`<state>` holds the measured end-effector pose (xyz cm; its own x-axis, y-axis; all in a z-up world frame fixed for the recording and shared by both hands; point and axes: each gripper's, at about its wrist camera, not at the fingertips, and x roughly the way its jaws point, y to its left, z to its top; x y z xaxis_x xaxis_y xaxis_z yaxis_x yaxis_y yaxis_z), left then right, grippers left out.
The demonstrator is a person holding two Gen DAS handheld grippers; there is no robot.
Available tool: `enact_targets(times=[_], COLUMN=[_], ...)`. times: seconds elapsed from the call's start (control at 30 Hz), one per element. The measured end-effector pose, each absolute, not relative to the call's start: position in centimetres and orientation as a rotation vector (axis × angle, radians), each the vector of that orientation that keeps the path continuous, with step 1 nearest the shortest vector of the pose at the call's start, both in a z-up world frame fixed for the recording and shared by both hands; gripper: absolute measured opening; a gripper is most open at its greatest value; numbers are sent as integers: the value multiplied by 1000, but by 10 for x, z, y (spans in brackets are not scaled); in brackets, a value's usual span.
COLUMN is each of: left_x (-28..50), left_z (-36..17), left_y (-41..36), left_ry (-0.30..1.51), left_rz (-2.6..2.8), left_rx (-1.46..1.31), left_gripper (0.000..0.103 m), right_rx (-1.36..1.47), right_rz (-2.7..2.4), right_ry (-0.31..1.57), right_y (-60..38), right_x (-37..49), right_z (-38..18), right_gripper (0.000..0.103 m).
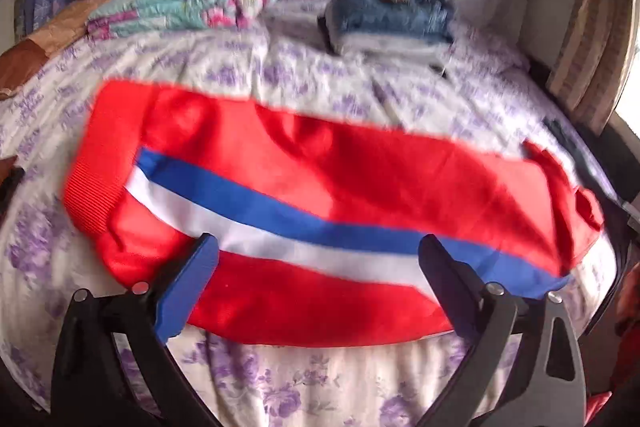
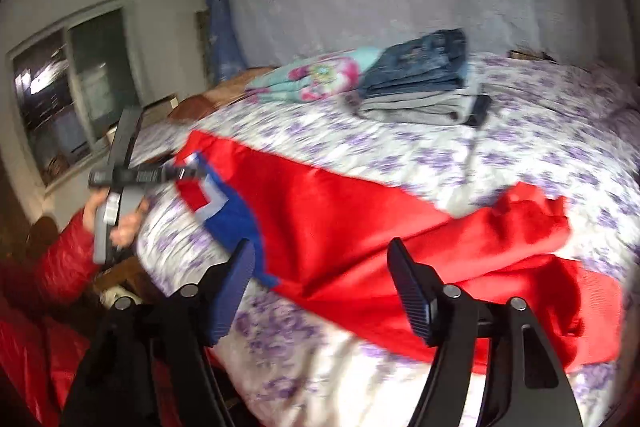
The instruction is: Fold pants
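Blue-padded fingers of the left gripper [image 1: 316, 259] nearest the lens, spread wide above the near edge of the red pants [image 1: 320, 187], nothing pinched between the pads. Right gripper [image 2: 322, 287] likewise parted and empty, poised over the red cloth at the bed's near side. Pants spread on the floral bedspread [image 1: 320, 379], folded lengthwise by the look of it, with the blue and white side stripe [image 1: 280, 215] facing up. Long axis running across the left wrist view, ribbed waistband [image 1: 100, 155] at the left end, the leg end trailing off right toward the mattress edge and somewhat bunched there. Judged to be between folds: cloth let go, a fresh hold not yet taken. Next move likely calling for a pinch at one end with each tool, then a carry across the long axis toward the other end, edges kept aligned and the rumpled end smoothed first. Well apart at the far side, a stack of folded jeans [image 1: 392, 15] and a flowered bundle [image 1: 192, 3], clear of the work.
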<state>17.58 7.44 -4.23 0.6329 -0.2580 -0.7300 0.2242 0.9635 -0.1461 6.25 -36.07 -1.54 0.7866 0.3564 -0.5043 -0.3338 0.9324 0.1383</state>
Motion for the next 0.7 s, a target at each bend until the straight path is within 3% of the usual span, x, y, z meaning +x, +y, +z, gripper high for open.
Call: enact_targets(times=[0.1,0.27,0.53,0.6,0.63,0.7], left_x=[162,162,157,157,157,156], left_z=[-53,-51,-51,-51,-51,-51], left_y=[56,70,66,67,68,71], left_ry=[729,724,699,693,689,678], left_rz=[-191,-224,-223,-235,-242,-256], left_rx=[90,-16,-10,-11,-16,-32], left_gripper=[99,99,99,99,99,99], right_rx=[158,130,-126,-149,-139,-42], right_rz=[109,20,-158,-173,-176,-123], right_ry=[627,713,916,916,904,874], right_y=[-408,-407,-369,-375,-379,-390], right_x=[103,170,235,234,232,221], right_z=[0,7,-57,-64,-62,-53], right_gripper=[71,71,70,57,43,25])
